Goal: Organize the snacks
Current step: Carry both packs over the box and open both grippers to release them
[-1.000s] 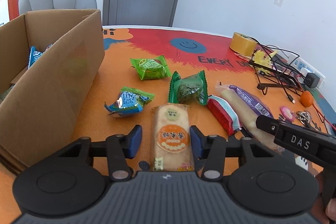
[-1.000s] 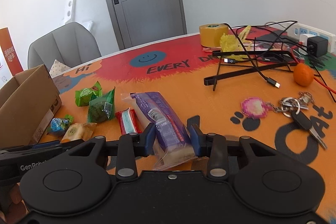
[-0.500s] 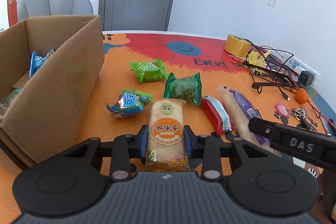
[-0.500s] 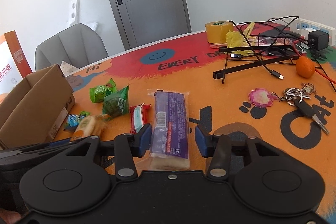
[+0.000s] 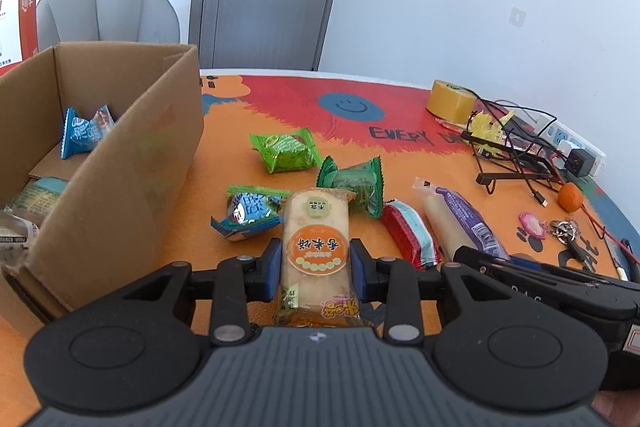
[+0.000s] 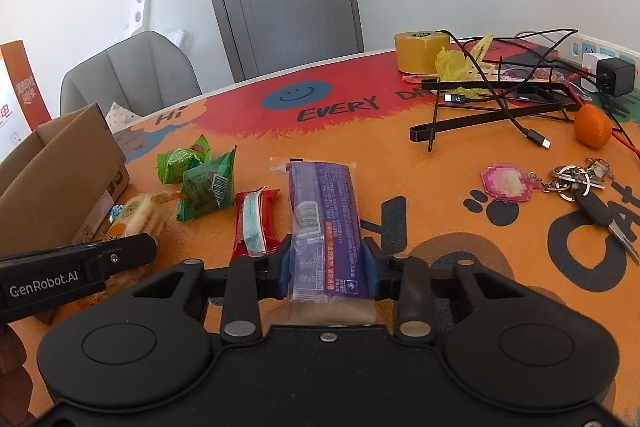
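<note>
Rice cracker pack (image 5: 316, 247) in left gripper (image 5: 316, 263)

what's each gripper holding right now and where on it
Left gripper clamps the orange-labelled rice cracker packet across its lower middle; right gripper clamps the purple-wrapped long bread packet near its close end.

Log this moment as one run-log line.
left gripper: shut on rice cracker pack | right gripper: shut on purple snack pack | cardboard box: open

Both hand-held grippers, left (image 5: 316, 263) and right (image 6: 328, 269), are clamped shut on packets.
</note>
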`<state>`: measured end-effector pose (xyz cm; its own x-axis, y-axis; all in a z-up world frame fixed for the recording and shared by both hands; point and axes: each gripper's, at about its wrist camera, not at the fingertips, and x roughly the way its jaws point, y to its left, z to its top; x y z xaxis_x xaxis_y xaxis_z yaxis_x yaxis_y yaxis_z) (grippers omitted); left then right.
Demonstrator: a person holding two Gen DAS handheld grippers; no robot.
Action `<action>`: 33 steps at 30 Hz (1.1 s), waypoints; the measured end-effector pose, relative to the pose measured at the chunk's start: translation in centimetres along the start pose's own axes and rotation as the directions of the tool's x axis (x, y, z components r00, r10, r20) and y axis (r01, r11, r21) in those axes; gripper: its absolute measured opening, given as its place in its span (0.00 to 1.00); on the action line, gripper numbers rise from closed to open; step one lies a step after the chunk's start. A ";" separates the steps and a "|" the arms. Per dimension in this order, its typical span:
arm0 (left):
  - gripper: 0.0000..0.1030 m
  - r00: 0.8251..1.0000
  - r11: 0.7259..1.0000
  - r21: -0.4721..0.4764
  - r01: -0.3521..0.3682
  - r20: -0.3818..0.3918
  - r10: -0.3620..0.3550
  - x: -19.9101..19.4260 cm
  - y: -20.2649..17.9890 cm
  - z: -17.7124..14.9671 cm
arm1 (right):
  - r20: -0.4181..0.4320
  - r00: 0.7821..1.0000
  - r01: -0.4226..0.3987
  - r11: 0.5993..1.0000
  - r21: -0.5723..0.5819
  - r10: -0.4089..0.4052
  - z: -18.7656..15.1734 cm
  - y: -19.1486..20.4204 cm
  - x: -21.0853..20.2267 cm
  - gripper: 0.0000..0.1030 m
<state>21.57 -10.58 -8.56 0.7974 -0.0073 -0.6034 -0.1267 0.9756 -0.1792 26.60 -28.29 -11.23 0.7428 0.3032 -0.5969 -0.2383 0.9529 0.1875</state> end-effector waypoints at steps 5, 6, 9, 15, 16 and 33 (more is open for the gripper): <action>0.33 0.999 1.000 0.000 0.009 0.032 -0.009 -1.4 0.0 0.6 | 0.027 1.000 -0.006 1.000 0.014 0.006 0.2 0.2 -1.2 0.31; 0.33 0.999 1.000 -0.001 0.011 0.039 -0.011 -1.7 0.1 0.7 | 0.032 0.999 -0.007 1.000 0.014 0.007 0.3 0.3 -1.4 0.31; 0.33 0.998 1.000 -0.004 0.014 0.063 -0.014 -2.6 0.3 1.1 | 0.051 0.999 -0.011 1.000 0.015 0.010 0.7 0.8 -2.2 0.31; 0.33 0.994 1.000 -0.011 0.009 0.108 -0.008 -4.5 0.9 1.8 | 0.088 0.996 -0.028 1.000 0.013 0.027 1.5 2.0 -3.6 0.31; 0.33 0.993 1.000 -0.012 0.009 0.114 -0.007 -4.8 1.1 2.0 | 0.094 0.995 -0.033 0.999 0.011 0.031 1.6 2.3 -3.8 0.31; 0.33 0.978 0.998 -0.057 -0.021 0.208 0.032 -8.7 5.3 4.2 | 0.150 0.982 -0.104 0.993 -0.048 0.110 3.4 8.0 -5.6 0.31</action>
<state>16.47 -4.45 -1.03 0.8981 0.0699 -0.4342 -0.1767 0.9614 -0.2108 22.67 -22.39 -3.70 0.7976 0.4033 -0.4485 -0.3440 0.9149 0.2111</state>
